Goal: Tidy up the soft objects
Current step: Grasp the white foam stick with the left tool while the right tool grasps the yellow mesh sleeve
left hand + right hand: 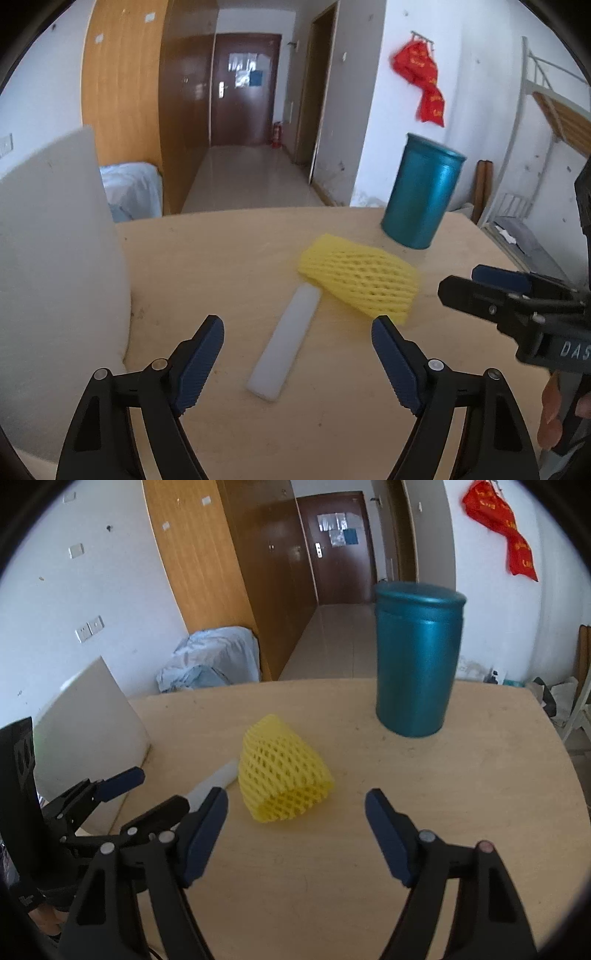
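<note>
on the wooden table, two grippers hang wide open over a yellow foam net and a white foam strip.

from the left wrist view, the left gripper [297, 332] hovers above the table [207, 258] with its jaws spread far apart and nothing between them; the white foam strip [284, 341] lies flat just ahead, its far end touching the yellow foam net [360, 282], while the teal canister [423, 192] stands upright beyond the net, a white board [48, 258] leans at the left, and the right gripper [465, 282] comes in from the right, held low over the table. from the right wrist view, the right gripper [295, 808] is open just as wide and empty, the yellow foam net [282, 770] lying just ahead of its fingertips, the white foam strip [218, 781] partly hidden behind the left finger, the teal canister [417, 661] farther back, and the left gripper [147, 794] at the left edge, empty-handed.
</note>
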`<state>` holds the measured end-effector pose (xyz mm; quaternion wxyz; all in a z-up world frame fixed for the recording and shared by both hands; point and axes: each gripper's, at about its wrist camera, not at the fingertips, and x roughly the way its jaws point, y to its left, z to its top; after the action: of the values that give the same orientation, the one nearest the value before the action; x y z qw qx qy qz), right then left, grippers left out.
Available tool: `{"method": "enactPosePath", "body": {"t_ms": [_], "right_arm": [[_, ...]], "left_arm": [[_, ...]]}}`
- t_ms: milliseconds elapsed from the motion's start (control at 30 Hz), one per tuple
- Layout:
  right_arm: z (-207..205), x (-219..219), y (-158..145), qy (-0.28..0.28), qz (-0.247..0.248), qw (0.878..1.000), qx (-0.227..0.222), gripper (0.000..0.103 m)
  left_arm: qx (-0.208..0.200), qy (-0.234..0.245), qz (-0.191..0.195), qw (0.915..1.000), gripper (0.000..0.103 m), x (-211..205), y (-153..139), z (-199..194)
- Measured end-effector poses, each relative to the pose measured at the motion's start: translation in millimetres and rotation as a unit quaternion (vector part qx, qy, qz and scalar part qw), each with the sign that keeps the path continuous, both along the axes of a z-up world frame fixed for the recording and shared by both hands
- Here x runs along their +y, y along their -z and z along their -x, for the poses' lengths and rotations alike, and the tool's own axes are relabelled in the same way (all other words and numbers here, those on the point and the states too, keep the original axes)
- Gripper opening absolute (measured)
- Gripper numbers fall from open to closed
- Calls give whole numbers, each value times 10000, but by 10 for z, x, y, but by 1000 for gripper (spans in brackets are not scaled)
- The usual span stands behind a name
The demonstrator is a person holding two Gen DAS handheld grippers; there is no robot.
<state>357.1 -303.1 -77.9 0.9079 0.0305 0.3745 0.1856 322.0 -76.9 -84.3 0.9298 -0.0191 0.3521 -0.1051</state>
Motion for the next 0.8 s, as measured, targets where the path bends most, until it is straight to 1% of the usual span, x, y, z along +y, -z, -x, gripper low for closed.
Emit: {"method": "enactPosePath", "body": {"t_ms": [100,333,400,533,600,633,700,733,800], "right_arm": [[-41,24,35,6,82,10000,18,80],[-186,47,131,103,174,9997,155,80],[-220,61,172,80,169,9995,234,80],[-248,64,218,140,182,9993,290,80],[-234,78,224,117,192,9993,283,80],[-228,86,227,91,204,9994,276,80],[-216,107,237,44,252,9993,282,80],[-213,107,241,22,263,9993,277,78],[-224,124,251,-31,286,9991,303,73]], "left_arm": [[129,-13,-61,9999,78,-9,63,-79],[392,98,-42,9992,76,-28,166,-164],[436,74,-19,9990,73,-14,176,-179],[705,111,58,9974,63,11,249,-253],[832,60,46,9965,61,26,293,-290],[867,38,55,9962,57,31,306,-300],[861,45,80,9962,55,36,301,-292],[861,65,69,9962,54,32,302,-286],[857,92,55,9963,49,11,307,-282]]}}
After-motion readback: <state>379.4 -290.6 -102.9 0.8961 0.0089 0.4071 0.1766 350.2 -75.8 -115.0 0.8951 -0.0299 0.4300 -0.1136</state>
